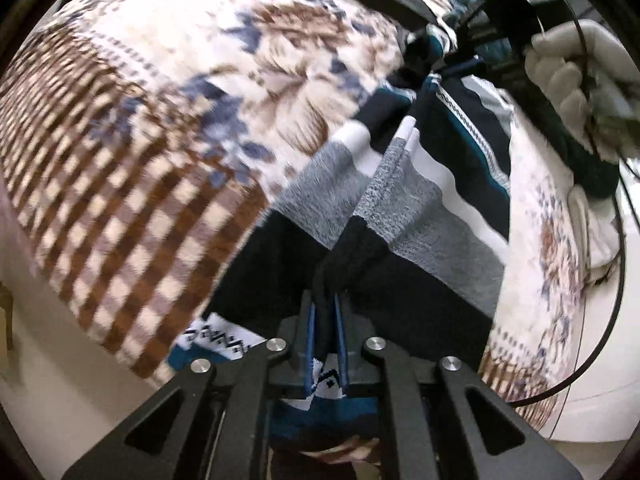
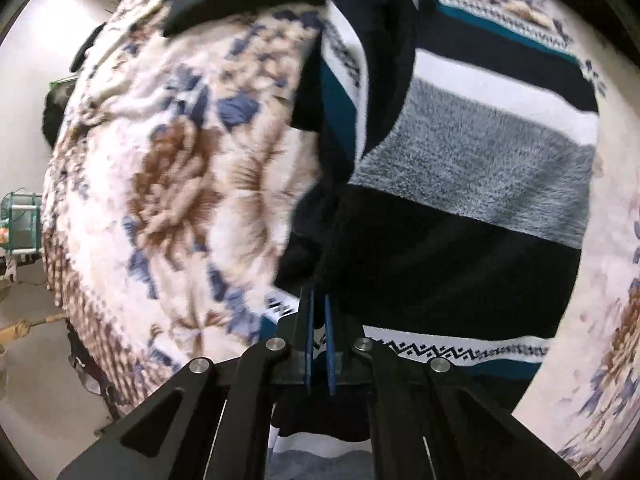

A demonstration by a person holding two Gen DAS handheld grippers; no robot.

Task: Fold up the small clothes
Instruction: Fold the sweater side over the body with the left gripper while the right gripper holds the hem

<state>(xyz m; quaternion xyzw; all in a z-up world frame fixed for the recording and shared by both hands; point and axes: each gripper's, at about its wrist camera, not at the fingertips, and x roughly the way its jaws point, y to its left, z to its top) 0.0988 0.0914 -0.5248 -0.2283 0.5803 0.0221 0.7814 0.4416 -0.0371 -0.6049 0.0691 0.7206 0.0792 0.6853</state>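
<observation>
Between your two grippers the striped fleece garment in navy, grey, white and teal is hanging taut, running toward one o'clock. Your left gripper is clamping its near navy edge, and your right gripper is clamping the far one.

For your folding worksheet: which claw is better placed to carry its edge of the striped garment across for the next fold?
Probably the right claw: it pinches an edge with the striped garment lying flat beside it. The left claw also grips, but bunched folds rise ahead.
</observation>
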